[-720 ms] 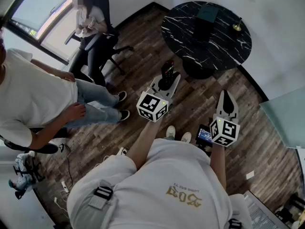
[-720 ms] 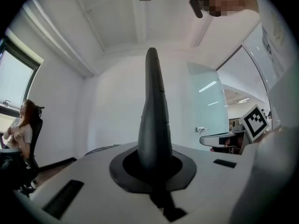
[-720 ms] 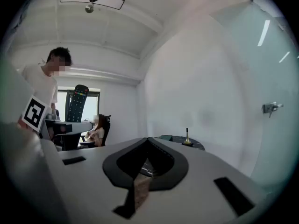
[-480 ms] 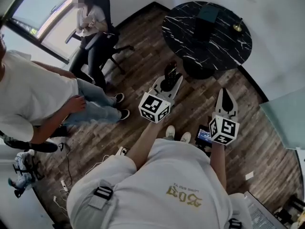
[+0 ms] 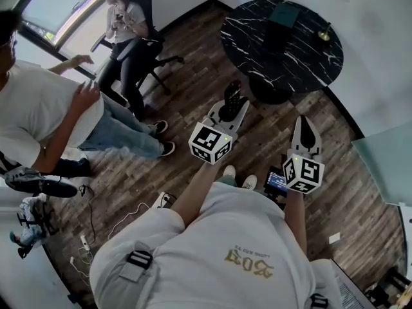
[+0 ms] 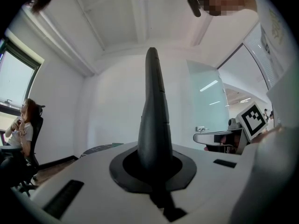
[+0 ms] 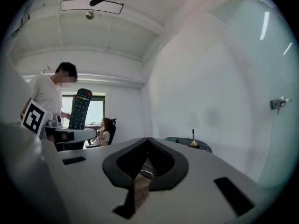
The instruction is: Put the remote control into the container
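Your left gripper (image 5: 230, 110) level, clamped on remote control (image 5: 231, 96), long axis upright. Right gripper (image 5: 304, 124) closed, empty. Likely container (image 5: 283, 13) ahead-right, at far edge of table (image 5: 309, 60).

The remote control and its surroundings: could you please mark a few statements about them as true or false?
1. The left gripper is shut on the remote control. True.
2. The remote control lies on the round black table. False: it is held upright over the wooden floor, short of the table.
3. The right gripper holds a second remote. False: its fingers are together with nothing between them.
4. A person sits on a chair by the window. True.
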A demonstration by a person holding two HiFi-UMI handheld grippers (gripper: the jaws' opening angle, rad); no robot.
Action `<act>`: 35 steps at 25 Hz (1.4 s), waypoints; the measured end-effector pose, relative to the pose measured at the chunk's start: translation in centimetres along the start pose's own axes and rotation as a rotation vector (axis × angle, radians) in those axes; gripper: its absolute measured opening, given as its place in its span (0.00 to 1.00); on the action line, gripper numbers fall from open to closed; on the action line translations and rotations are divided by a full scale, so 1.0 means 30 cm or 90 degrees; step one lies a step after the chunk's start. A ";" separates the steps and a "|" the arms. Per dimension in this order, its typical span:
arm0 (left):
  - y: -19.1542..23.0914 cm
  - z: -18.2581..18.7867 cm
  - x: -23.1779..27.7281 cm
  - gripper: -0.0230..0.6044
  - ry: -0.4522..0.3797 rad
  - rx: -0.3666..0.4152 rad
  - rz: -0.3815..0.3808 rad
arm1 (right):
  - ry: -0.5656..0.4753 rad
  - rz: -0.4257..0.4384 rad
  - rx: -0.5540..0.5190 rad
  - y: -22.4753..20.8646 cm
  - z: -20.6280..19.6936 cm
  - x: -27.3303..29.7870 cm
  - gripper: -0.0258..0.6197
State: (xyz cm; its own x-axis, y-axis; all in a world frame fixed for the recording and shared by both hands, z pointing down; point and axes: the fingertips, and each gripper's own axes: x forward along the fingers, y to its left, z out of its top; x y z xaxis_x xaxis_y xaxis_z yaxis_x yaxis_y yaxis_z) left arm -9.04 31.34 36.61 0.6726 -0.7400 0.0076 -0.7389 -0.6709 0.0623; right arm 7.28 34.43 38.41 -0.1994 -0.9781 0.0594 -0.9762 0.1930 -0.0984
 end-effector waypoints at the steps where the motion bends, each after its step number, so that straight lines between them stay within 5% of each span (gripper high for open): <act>1: -0.003 -0.003 0.000 0.06 0.001 -0.001 0.002 | -0.001 0.003 0.003 -0.003 -0.001 -0.002 0.06; 18: 0.073 -0.009 0.147 0.06 0.004 -0.007 0.012 | 0.011 0.006 0.016 -0.086 -0.021 0.126 0.06; 35: 0.305 0.023 0.460 0.06 0.007 0.002 -0.047 | 0.004 -0.034 0.030 -0.158 0.019 0.482 0.06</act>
State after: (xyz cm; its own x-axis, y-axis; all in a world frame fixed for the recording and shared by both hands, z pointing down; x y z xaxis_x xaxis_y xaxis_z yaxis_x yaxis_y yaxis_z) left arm -6.55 14.96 36.59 0.7253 -0.6884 0.0133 -0.6877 -0.7234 0.0606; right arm 9.06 19.32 39.17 -0.1476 -0.9865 0.0713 -0.9805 0.1365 -0.1412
